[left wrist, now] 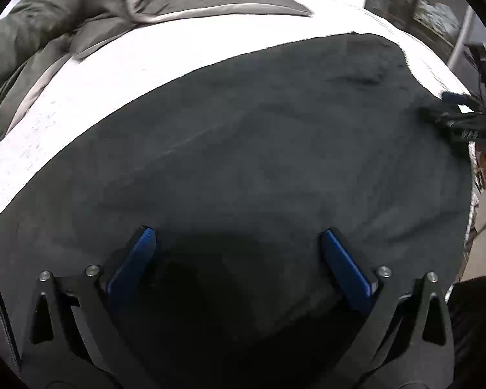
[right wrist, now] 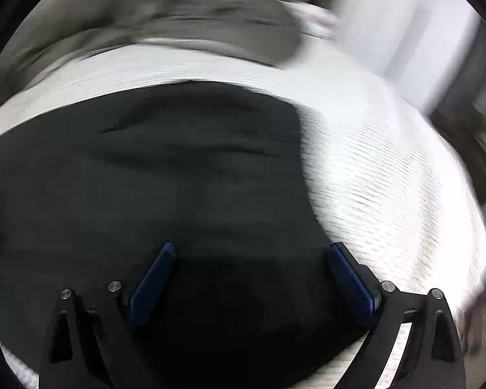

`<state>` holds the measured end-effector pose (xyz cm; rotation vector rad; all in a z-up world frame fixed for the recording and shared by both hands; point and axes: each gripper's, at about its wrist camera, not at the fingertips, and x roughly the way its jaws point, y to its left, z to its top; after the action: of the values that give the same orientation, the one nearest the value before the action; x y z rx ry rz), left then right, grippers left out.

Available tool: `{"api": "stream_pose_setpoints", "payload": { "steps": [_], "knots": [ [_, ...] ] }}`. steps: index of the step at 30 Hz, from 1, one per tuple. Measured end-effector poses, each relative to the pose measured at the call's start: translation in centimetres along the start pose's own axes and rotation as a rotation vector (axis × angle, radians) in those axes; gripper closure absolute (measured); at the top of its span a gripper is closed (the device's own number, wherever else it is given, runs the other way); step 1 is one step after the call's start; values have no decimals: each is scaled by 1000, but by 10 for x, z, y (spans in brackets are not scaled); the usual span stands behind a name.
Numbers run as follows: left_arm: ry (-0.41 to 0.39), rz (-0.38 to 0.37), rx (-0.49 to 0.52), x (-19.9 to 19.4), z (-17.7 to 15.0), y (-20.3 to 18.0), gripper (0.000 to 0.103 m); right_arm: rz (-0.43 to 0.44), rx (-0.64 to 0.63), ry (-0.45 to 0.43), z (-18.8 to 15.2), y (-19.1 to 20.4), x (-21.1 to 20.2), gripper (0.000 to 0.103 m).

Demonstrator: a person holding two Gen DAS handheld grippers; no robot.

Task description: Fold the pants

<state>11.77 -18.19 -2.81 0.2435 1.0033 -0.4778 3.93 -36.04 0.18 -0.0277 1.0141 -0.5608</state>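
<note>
Dark grey pants (left wrist: 243, 162) lie spread flat on a white bed sheet (left wrist: 113, 74). My left gripper (left wrist: 238, 236) is open just above the near part of the pants, blue pads (left wrist: 136, 259) wide apart, holding nothing. My right gripper shows at the right edge of the left wrist view (left wrist: 453, 120), near the pants' right edge. In the right wrist view, which is blurred, the right gripper (right wrist: 252, 249) is open over the pants (right wrist: 145, 178), close to their right edge, with the white sheet (right wrist: 388, 178) to its right.
A rumpled olive-grey duvet (left wrist: 64, 9) lies across the far side of the bed; it also shows in the right wrist view (right wrist: 178, 16). The bed's right edge drops to the floor (left wrist: 482, 246). Furniture (left wrist: 437, 9) stands beyond the bed at the far right.
</note>
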Motion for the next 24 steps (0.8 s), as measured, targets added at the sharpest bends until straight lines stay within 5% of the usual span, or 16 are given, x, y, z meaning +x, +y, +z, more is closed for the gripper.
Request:
{"api": "stream_pose_setpoints", "payload": {
  "steps": [2, 7, 12, 16, 18, 21, 24],
  "knots": [
    [2, 14, -16, -2, -2, 8, 0, 93, 59, 2, -6, -17, 5, 5],
    [-7, 71, -44, -5, -4, 26, 3, 22, -27, -58, -8, -4, -20, 5],
    [-66, -31, -24, -34, -11, 5, 6, 69, -18, -145, -10, -5, -51, 5],
    [-54, -23, 86, -31, -16, -20, 6, -27, 85, -38, -11, -28, -5, 5],
    [-39, -40, 64, -28, -19, -19, 6, 56, 217, -6, -14, -51, 7, 5],
    [-29, -39, 14, -28, -21, -7, 6, -82, 220, -58, -14, -66, -11, 5],
    [-51, 14, -3, -34, -22, -1, 12, -68, 194, -91, -19, -67, -31, 6]
  ]
}}
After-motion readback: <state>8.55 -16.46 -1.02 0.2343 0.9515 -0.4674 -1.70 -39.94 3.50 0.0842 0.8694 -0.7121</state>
